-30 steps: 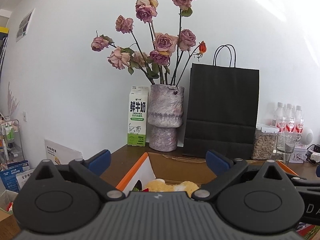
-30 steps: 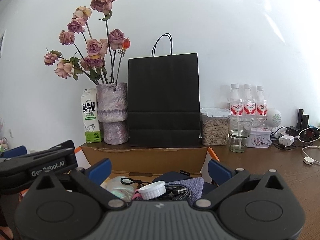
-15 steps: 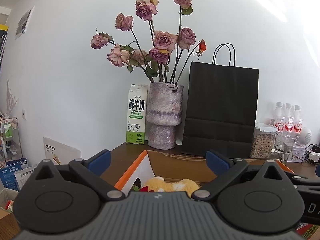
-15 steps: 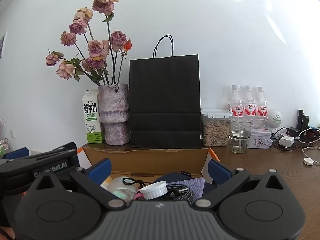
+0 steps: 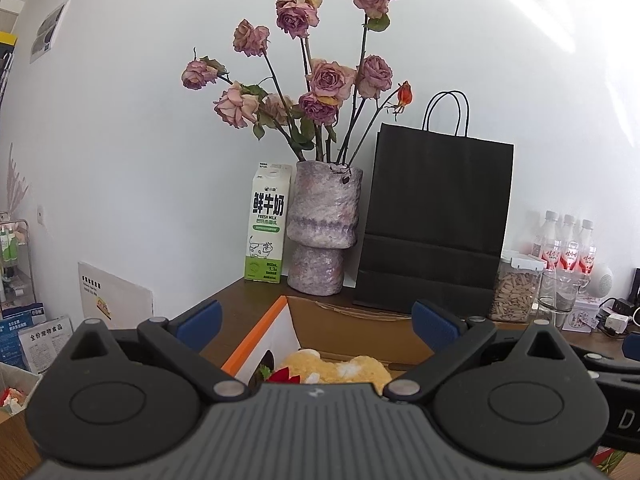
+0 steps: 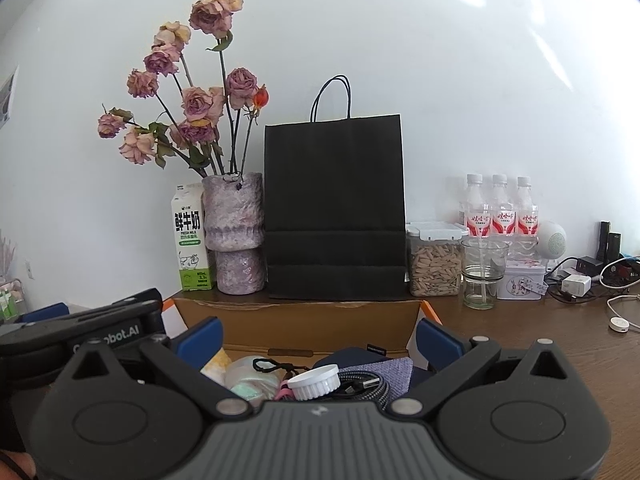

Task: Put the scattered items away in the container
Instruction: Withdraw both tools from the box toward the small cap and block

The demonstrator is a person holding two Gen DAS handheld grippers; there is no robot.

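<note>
Brown desk (image 6: pixel 560 344) holds a cardboard box (image 6: pixel 300 320), already full. Both the left gripper (image 5: pixel 316 322) and right gripper (image 6: pixel 318 338) hang above it, released and empty. Next, I think, look for leftovers.

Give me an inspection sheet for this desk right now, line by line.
Surface: brown wooden table.
Job's things: cardboard box open, holding a yellow plush, white cap, braided cable, grey cloth.
Clutter: black paper bag, vase of dried roses, milk carton, seed jar, glass, three bottles.
Grippers: left tool and right tool open, empty, over the box.
Cables: chargers and cords far right.
Surroundings: white wall.
</note>
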